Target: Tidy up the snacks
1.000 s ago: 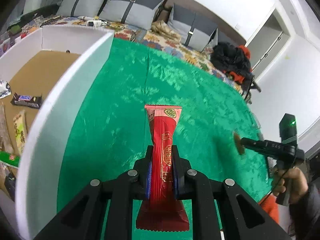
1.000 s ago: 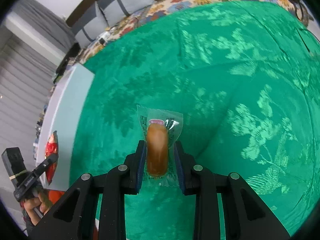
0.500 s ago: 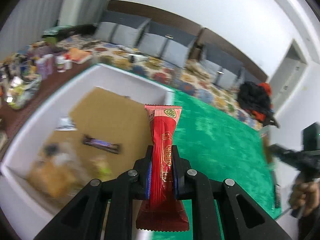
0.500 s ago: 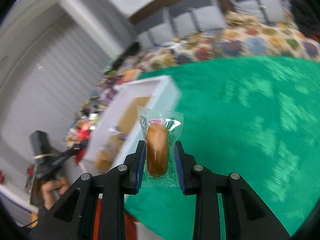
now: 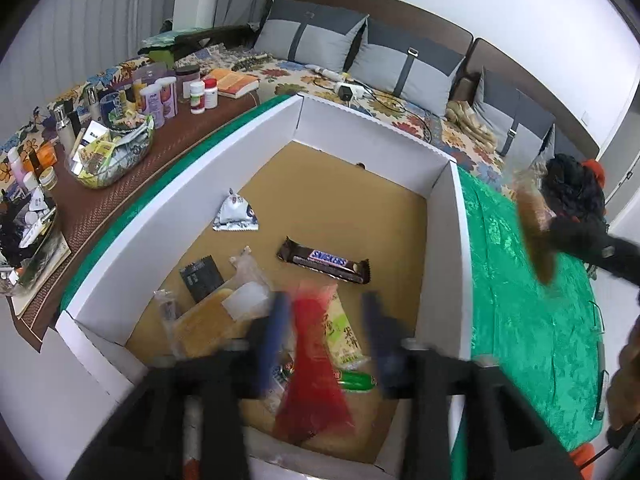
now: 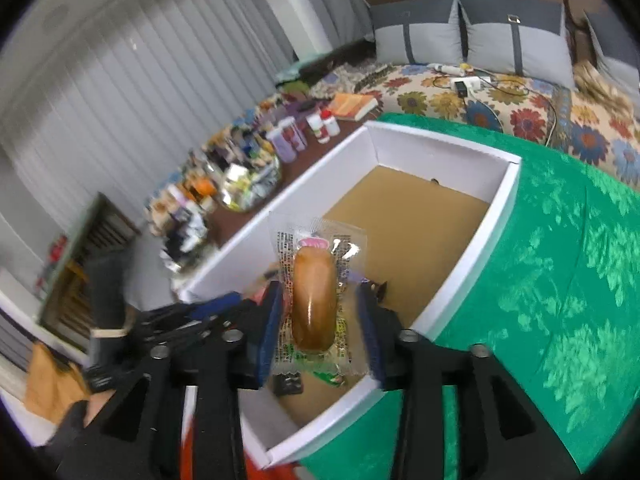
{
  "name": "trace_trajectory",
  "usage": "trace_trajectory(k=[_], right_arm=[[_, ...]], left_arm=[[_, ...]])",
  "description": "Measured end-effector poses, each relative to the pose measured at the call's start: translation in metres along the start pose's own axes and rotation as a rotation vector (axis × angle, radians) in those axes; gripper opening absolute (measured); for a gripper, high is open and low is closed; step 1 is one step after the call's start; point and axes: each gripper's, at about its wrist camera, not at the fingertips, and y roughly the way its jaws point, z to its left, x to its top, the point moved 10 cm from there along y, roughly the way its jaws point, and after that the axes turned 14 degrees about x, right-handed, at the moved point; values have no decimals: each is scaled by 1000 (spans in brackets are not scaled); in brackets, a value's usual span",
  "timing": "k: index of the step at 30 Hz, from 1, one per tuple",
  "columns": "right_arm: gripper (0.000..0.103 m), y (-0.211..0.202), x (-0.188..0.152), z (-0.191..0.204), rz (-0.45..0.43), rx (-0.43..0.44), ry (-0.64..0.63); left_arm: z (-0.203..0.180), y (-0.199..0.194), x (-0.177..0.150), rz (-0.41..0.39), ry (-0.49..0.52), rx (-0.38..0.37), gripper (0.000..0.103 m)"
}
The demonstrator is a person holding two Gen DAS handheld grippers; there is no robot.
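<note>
The only writing that reads clearly is "SNICKERS" on a dark brown bar that lies flat on the brown floor of the white cardboard box, near its middle. Beside it a pale green and cream packet carries some dark printed characters, and a silver pouch farther back has blue marks, but both are too small to read. The left gripper is over the near part of the box, and its jaws stand wide apart; the red snack packet is between them, blurred, and it seems to touch neither finger. The right gripper is above the near corner of the same box, and its jaws are also apart, with a small gap on each side of the clear wrapped bun. The wrapper has a pink label at the top and fine black print along the left side, not readable. I cannot tell if the fingers touch the wrapper edges. The box stands on a table with a green patterned cloth. At the far side of the box, bottles and jars stand in a row on a brown surface.
</note>
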Motion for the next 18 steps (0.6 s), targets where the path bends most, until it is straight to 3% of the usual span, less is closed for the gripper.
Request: trace_trajectory(k=[1, 2, 7, 12, 14, 18], right_arm=[[51, 6, -1, -2, 7, -16, -5], [51, 9, 0, -2, 8, -17, -7], [61, -2, 9, -4, -22, -53, -29], [76, -19, 17, 4, -70, -118, -93], [81, -24, 17, 9, -84, -138, -123], [84, -29, 13, 6, -95, -201, -145]], left_arm=[[1, -2, 2, -16, -3, 10, 71], [3, -5, 4, -37, -6, 19, 77], [8, -17, 11, -104, 27, 98, 84], [6, -44, 21, -208, 115, 297, 95], [9, -57, 25, -240, 89, 337, 103], [15, -77, 28, -324, 25, 387, 103]])
